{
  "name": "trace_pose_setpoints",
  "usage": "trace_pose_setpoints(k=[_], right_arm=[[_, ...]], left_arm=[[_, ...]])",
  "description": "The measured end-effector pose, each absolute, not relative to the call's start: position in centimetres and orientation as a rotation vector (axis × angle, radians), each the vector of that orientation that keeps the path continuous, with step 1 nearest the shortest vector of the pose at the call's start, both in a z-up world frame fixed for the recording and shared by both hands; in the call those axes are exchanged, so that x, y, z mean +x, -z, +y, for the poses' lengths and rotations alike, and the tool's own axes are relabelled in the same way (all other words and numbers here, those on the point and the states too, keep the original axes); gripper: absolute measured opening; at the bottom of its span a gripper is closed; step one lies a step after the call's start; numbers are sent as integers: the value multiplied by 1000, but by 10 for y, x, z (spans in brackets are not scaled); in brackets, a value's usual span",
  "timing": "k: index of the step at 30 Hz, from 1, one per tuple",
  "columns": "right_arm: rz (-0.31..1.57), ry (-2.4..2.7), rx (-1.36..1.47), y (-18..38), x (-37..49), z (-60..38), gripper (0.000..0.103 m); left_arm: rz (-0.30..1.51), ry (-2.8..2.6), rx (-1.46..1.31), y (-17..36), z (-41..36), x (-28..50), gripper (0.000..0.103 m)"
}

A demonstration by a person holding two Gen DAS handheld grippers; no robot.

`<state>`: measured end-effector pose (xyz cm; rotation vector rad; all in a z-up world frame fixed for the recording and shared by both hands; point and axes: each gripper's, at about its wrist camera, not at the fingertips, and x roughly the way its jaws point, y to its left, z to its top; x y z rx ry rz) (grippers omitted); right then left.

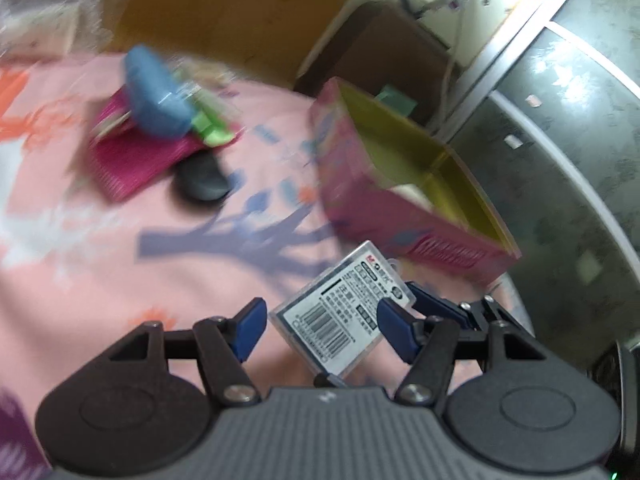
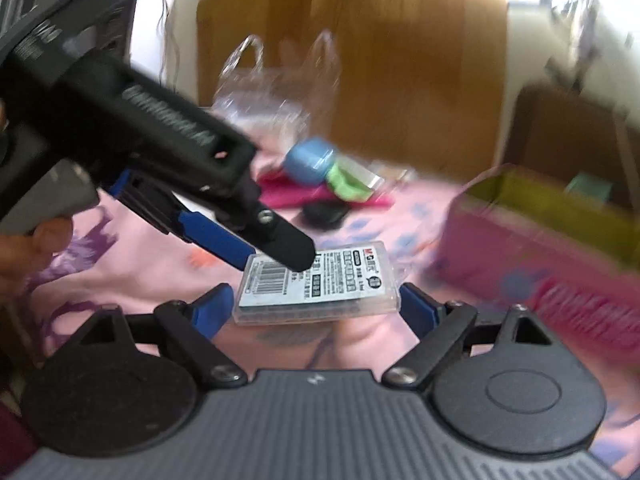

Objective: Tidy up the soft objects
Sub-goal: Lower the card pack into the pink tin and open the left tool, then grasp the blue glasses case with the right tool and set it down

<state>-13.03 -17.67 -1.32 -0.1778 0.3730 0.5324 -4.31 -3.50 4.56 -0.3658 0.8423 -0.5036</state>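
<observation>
A clear plastic case with a barcode label [image 1: 340,316] lies between both grippers above the pink bedsheet. My left gripper [image 1: 320,320] is open around it, its fingers apart from the case sides. In the right wrist view the case [image 2: 320,284] sits between the fingers of my right gripper [image 2: 316,304], which touch or nearly touch its ends. The left gripper [image 2: 276,252] reaches in from the left and its tip overlaps the case top. A pink box with a yellow inside [image 1: 408,184] stands to the right.
A pile lies further back on the sheet: a blue soft object [image 1: 156,96], a green item [image 1: 212,128], a magenta cloth [image 1: 132,160] and a dark oval object [image 1: 204,180]. A clear plastic bag [image 2: 272,92] lies behind. A wooden headboard [image 2: 380,60] backs the bed.
</observation>
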Motion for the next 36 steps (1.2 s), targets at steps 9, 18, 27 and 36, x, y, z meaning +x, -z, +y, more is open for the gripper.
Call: trace_pose_setpoints(k=[9,18,27,36], right_arm=[[195,-273,-164,-29,-98,-235,91],[312,-125,4,-15,-12,-275,95],[189,-140,60,-17,-51,-267,75],[351,-455,89,-22,-12,-175,61]], left_arm=[[700,639,-221,-103,-130,30,61],[698,544,-172,-80,-169,82,69],[534,283,-132,-57,-14,-1,78],[616,-120,-184,-4,87,-5,76]])
